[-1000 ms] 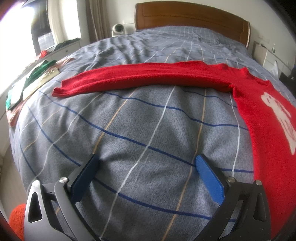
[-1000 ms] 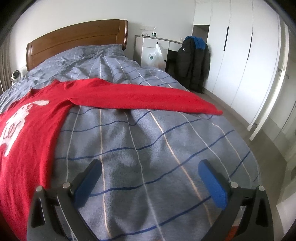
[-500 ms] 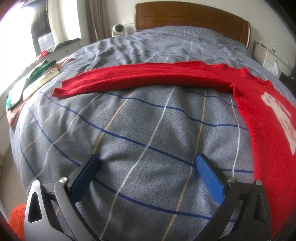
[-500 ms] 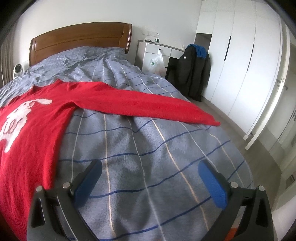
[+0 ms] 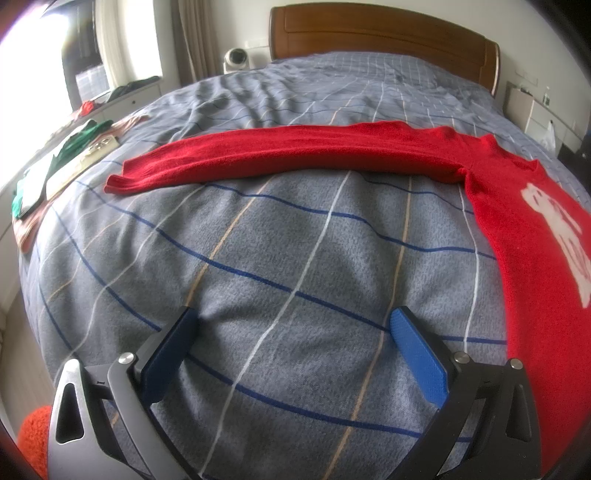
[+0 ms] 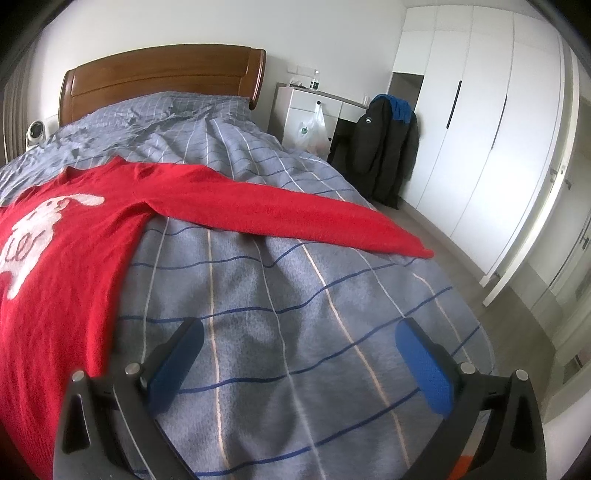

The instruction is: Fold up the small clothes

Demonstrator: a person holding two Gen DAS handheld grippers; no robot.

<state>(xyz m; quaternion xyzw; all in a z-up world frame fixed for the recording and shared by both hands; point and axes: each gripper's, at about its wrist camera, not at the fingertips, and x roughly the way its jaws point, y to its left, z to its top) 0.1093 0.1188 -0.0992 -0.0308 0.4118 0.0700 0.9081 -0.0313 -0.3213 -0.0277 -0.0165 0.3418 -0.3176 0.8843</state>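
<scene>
Red sweater (image 5: 517, 229), spread flat on checked bedspread (image 5: 295, 258), unfolded.
Both sleeves laid straight out from the body, presumably ready for folding inward; left gripper (image 5: 295, 343) below left sleeve (image 5: 280, 155), right gripper (image 6: 299, 350) below right sleeve (image 6: 295, 214), jaws wide, empty.

1. The left wrist view looks from low over the foot of the bed, forward along the left gripper (image 5: 293, 323) and its spread blue fingers, toward the wooden headboard (image 5: 380, 33) and slightly to the window side.
2. It sits close above the plaid bedspread (image 5: 295, 240).
3. The right wrist view looks the same way along the right gripper (image 6: 299, 334), angled toward the white wardrobe (image 6: 476, 122).
4. Both views share the headboard, the bedspread and the red sweater (image 5: 517, 221) (image 6: 74, 229), each showing one outstretched sleeve.
</scene>
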